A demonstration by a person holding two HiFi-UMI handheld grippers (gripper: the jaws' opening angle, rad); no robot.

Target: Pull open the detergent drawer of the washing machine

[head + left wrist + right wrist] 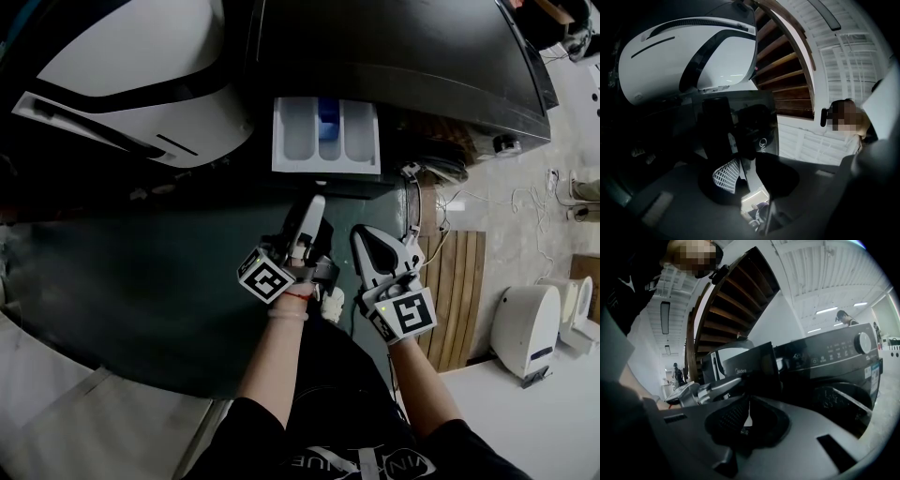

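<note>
The detergent drawer [325, 136] stands pulled out of the dark washing machine [403, 47]; its white compartments show, with a blue insert in the middle one. Just below it, clear of the drawer, my left gripper [316, 203] points up at its front, jaws together and empty. My right gripper [360, 234] sits beside it to the right, also shut with nothing held. In the left gripper view the pads [725, 174] meet ahead of a dark glossy panel [740, 122]. The right gripper view shows the machine's control panel [834, 352] with its dial to the right.
A white curved appliance [131, 75] stands left of the washing machine. A wooden slatted board [455, 291] lies on the floor at right, with a white bin [527, 328] and cables [553, 187] beyond. A wooden staircase [787, 70] rises behind.
</note>
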